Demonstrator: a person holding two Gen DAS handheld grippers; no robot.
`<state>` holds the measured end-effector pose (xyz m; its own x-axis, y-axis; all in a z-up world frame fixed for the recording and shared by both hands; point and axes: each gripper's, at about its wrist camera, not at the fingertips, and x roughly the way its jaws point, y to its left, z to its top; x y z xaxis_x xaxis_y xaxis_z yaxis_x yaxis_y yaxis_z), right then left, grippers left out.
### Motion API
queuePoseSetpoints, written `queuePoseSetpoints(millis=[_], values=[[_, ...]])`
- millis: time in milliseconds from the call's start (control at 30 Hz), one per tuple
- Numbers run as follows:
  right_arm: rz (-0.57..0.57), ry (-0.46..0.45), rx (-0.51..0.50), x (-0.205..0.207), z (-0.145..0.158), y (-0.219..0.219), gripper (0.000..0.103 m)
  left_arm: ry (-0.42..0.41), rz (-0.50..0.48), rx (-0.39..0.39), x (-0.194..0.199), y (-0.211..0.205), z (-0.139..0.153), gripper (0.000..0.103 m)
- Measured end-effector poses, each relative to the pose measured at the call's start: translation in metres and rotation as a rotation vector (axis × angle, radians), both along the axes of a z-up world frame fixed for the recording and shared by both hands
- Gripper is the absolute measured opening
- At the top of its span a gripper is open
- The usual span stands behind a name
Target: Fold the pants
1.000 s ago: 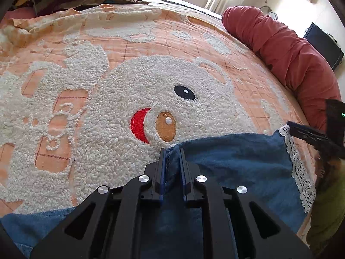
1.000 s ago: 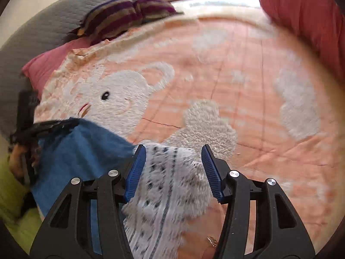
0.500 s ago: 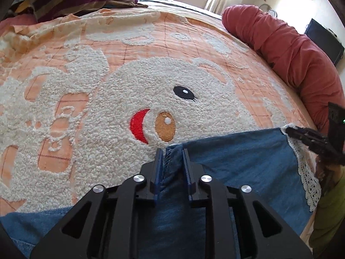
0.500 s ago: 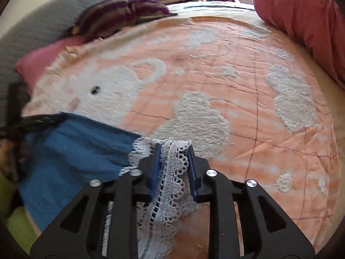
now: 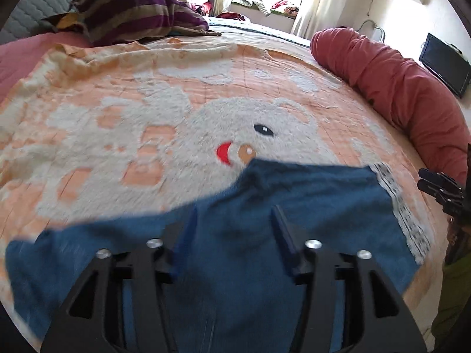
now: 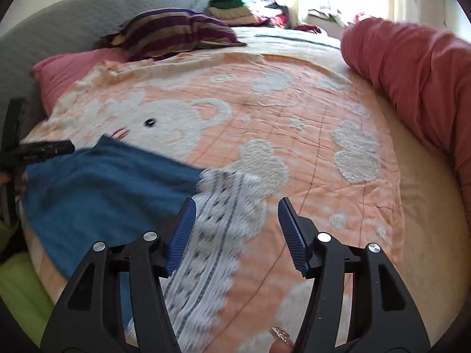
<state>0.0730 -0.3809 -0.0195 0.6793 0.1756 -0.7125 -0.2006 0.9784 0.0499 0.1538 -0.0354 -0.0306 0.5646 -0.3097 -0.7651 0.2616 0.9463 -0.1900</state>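
Blue denim pants (image 5: 294, 220) lie folded on the orange bear blanket (image 5: 176, 94), their white lace hem (image 5: 403, 211) at the right end. My left gripper (image 5: 232, 220) hovers above the denim with its jaws opening and no cloth pinched between them. In the right wrist view the pants (image 6: 103, 188) lie at the left and the lace hem (image 6: 217, 229) spreads below my right gripper (image 6: 235, 220). Its jaws are opening too, clear of the lace. Each gripper shows at the edge of the other's view, the right gripper (image 5: 441, 188) and the left gripper (image 6: 44, 148).
A red bolster (image 5: 412, 94) lines the bed's right side. A striped pillow (image 5: 126, 20) and a pink pillow (image 6: 73, 70) lie at the head, with stacked clothes (image 6: 244, 8) beyond. A fingertip (image 6: 279, 338) shows at the bottom of the right wrist view.
Both grippers let go of the pants: the left released the denim edge, the right released the lace hem. Both pulled back and up, and the cloth now lies flat on the blanket.
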Motion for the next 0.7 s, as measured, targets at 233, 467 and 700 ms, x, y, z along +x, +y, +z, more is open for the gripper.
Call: queuePoseSetpoints(millis=[233, 467, 700], values=[[0.157, 0.054, -0.017, -0.028, -0.006, 0.048, 0.051, 0.004, -0.021, 0.105, -0.059, 0.013, -0.002, 0.066], [0.245, 0.128, -0.081, -0.038, -0.018, 0.086, 0.061, 0.08, -0.017, 0.235, -0.073, 0.011, -0.021, 0.082], [0.209, 0.293, -0.182, -0.04, -0.049, 0.081, 0.064, 0.118, -0.04, 0.236, -0.081, 0.015, -0.03, 0.087]])
